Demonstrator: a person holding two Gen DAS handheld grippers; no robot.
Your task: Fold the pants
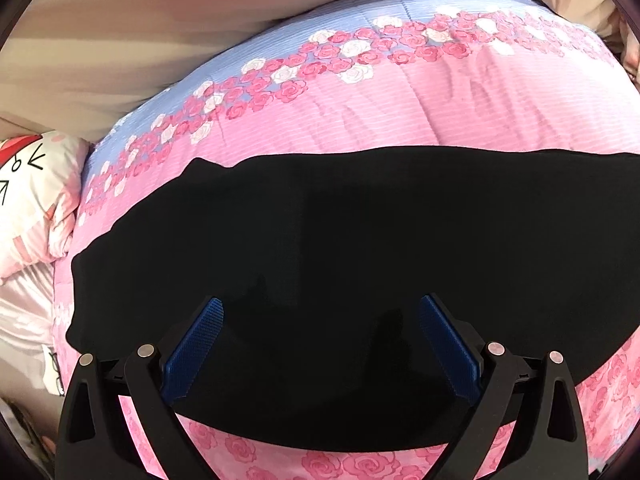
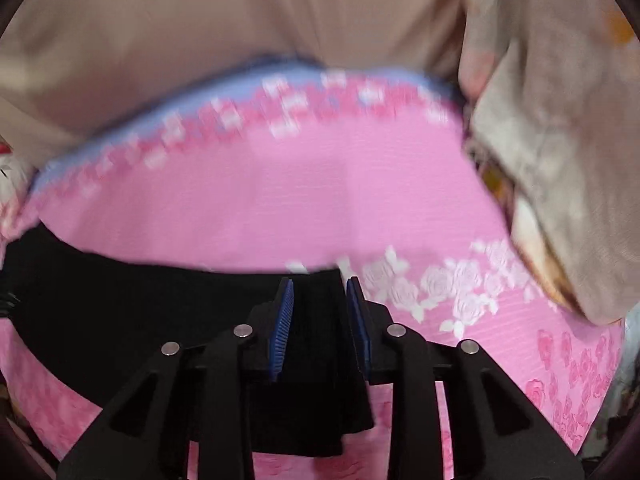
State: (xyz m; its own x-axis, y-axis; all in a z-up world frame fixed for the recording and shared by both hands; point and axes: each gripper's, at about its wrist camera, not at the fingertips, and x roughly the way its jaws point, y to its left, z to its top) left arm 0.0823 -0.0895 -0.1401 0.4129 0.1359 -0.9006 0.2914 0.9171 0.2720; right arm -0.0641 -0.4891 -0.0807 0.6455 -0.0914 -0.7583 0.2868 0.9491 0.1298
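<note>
Black pants (image 1: 340,248) lie flat across a pink rose-print quilt (image 1: 400,108), spread wide from left to right. My left gripper (image 1: 320,308) hovers over the near part of the pants with its blue pads wide apart and nothing between them. In the right wrist view, my right gripper (image 2: 319,288) has its blue pads close together around the far right end of the pants (image 2: 316,360); the black cloth runs between the pads and hangs bunched below them. That view is blurred by motion.
The quilt (image 2: 280,200) has a blue band with roses along its far edge. A beige curtain (image 1: 160,20) hangs behind. A white and pink cartoon pillow (image 1: 36,192) lies left. A beige floral blanket (image 2: 560,140) is heaped at the right.
</note>
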